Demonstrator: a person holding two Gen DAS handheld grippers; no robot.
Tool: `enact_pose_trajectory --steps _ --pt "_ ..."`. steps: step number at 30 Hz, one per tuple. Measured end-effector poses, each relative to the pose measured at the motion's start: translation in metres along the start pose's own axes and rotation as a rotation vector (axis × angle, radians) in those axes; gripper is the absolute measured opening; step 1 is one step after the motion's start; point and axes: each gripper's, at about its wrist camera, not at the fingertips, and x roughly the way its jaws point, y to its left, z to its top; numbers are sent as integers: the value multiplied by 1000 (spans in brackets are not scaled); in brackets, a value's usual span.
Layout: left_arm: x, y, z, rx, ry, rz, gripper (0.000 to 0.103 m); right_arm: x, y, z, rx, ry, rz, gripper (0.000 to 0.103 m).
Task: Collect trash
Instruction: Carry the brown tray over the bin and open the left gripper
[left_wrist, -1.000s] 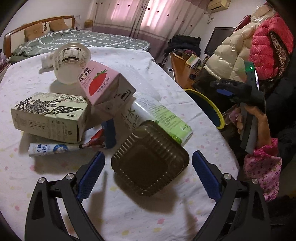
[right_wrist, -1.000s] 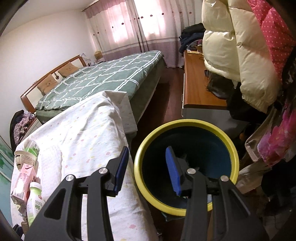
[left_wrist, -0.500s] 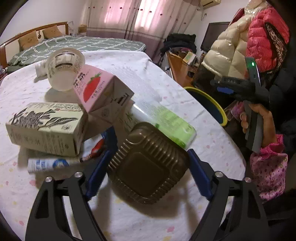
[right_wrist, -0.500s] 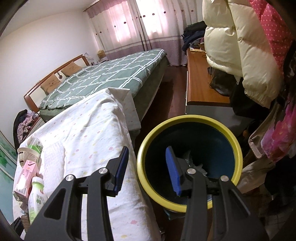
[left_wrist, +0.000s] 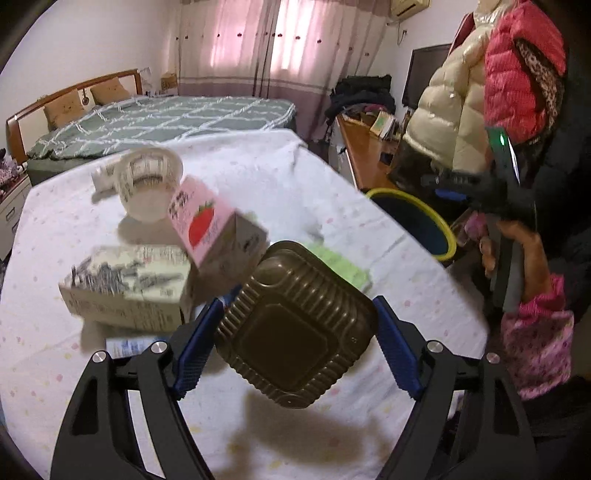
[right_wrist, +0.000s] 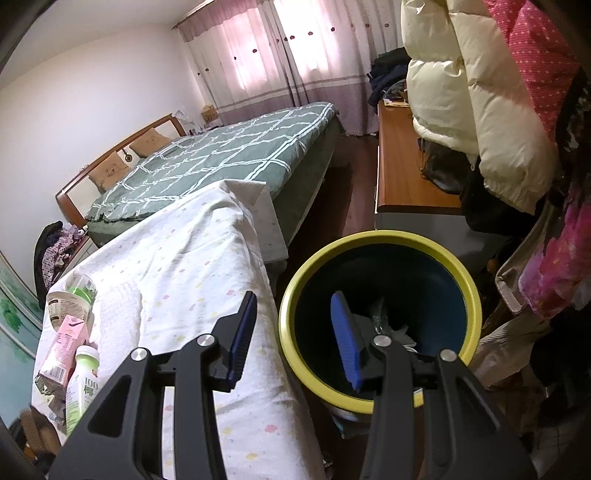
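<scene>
Our left gripper (left_wrist: 295, 339) pinched the dark brown ribbed plastic tray (left_wrist: 297, 326) by two opposite edges, lifted clear of the white spotted tablecloth (left_wrist: 258, 177). We judged the thin walls could buckle and slip out — the blue pads met only the rim. The pink strawberry milk carton (left_wrist: 207, 229) sat just behind, so a swing might topple it. Our right gripper (right_wrist: 291, 332) hung spread and empty over the yellow-rimmed dark blue bin (right_wrist: 380, 240) — well apart from the tray.
</scene>
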Motion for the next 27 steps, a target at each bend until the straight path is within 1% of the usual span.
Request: enact_pose_trajectory --steps 6,8,10,13,15,20,22,27 --pt "9 -20 41 51 -24 -13 80 -19 -9 -5 -8 -30 -8 40" --pt "20 -34 58 78 -29 -13 80 -28 -16 -7 -8 -45 -17 40" --pt "32 -47 75 95 -29 -28 80 -38 -25 -9 -10 -59 -32 40" --pt "56 -72 101 121 -17 -54 80 -49 -39 -13 -16 -77 -60 40" --pt "75 -91 117 133 -4 -95 80 -54 -47 -16 -25 -82 -88 40" --pt "129 -146 149 158 44 -145 80 -59 -72 -29 -25 -73 -118 41" --pt "151 -170 158 179 57 -152 81 -59 -82 -33 -13 -66 -121 41" --pt "199 -216 169 214 95 -148 81 -55 -106 -39 21 -56 -136 41"
